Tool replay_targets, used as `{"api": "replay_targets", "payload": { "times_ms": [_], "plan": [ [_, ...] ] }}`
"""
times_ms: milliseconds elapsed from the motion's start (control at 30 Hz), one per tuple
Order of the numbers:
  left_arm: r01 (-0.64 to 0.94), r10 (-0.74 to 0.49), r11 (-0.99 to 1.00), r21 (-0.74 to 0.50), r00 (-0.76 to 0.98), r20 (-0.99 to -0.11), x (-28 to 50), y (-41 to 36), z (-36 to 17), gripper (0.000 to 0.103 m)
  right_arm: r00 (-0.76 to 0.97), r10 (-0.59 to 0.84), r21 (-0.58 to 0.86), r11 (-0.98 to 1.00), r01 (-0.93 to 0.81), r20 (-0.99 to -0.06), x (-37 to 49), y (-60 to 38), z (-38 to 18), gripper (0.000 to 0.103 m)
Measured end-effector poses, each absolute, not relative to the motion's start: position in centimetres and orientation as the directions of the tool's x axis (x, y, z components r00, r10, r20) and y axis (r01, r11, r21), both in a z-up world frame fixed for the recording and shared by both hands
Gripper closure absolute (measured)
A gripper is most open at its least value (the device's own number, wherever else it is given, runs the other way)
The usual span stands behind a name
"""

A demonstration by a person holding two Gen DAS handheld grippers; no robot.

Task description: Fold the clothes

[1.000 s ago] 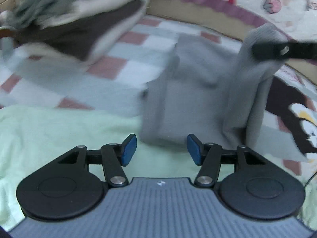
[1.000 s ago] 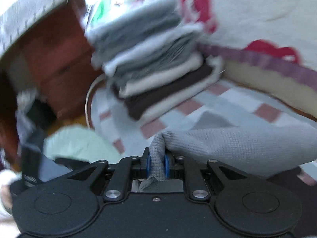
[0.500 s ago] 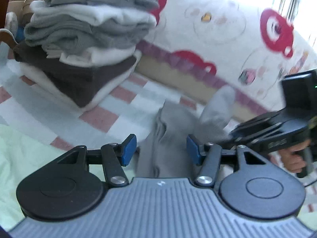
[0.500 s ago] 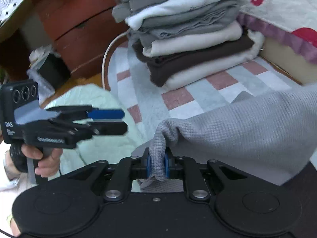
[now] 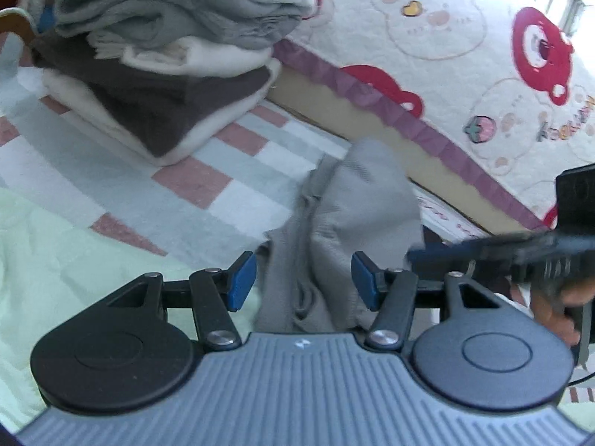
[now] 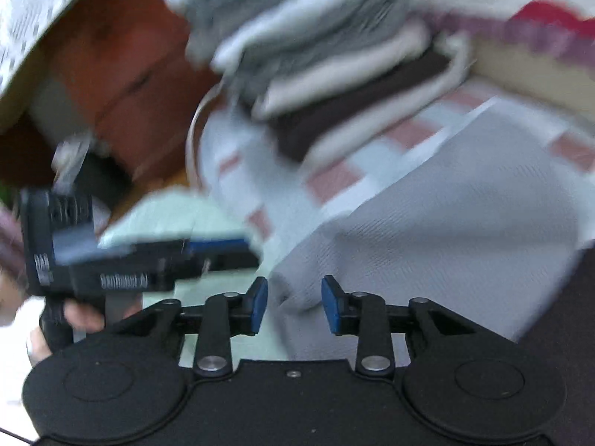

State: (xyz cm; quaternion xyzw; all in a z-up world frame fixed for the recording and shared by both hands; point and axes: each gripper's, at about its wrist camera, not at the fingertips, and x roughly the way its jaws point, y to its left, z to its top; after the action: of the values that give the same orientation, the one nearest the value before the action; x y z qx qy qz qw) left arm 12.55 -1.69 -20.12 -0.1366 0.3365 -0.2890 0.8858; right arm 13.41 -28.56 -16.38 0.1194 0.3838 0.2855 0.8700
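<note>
Release of grey knit garment [image 6: 427, 223], right side: right gripper [image 6: 295, 306] held a pinched fold of the cloth half a second ago; its blue jaws are now opening, and the fabric edge lies between them with a gap showing on either side, so the pads no longer press on it. Garment, location: on the bed, draped over the pink-and-white checked blanket [image 5: 208, 182] and the pale green cover [image 5: 55, 260], directly ahead of both grippers and near the edge of the cream cartoon-print quilt [image 5: 465, 37]. Garment, form: in the left wrist view it appears as a long narrow strip, one end doubled over toward the near side, with lengthwise creases; the fold laid by the right hand appears to have just landed. Left gripper [image 5: 303, 284]: jaws spread, unchanged in width from a second ago, the near end of the strip lying between them untouched; compared with a second ago, this gripper's view has swung up toward the stack. Stack of folded clothes [image 5: 178, 48]: grey, cream and dark brown items, piled on the blanket well apart from the garment, unchanged. Wooden drawers [image 6: 122, 85]: behind the stack, blurred. Assessment: one fold is probably complete, and the garment rests free of both grippers; it seems still too long to join the stack, so a further fold across its length looks due, likely starting from the near end between the left jaws.
</note>
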Motion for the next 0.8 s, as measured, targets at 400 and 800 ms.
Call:
{"api": "replay_targets", "payload": {
  "times_ms": [400, 800],
  "plan": [
    [0.273, -0.505, 0.862, -0.428, 0.542, -0.672, 14.9, -4.0, -23.6, 0.077, 0.695, 0.218, 0.127, 0.975, -0.180, -0.686, 23.0, -30.3, -19.8, 0.049],
    [0.231, -0.420, 0.907, -0.352, 0.558, -0.716, 13.6, -3.2, -23.2, 0.068, 0.768, 0.177, 0.171, 0.981, -0.089, -0.615, 23.7, -33.0, -18.8, 0.046]
  ]
}}
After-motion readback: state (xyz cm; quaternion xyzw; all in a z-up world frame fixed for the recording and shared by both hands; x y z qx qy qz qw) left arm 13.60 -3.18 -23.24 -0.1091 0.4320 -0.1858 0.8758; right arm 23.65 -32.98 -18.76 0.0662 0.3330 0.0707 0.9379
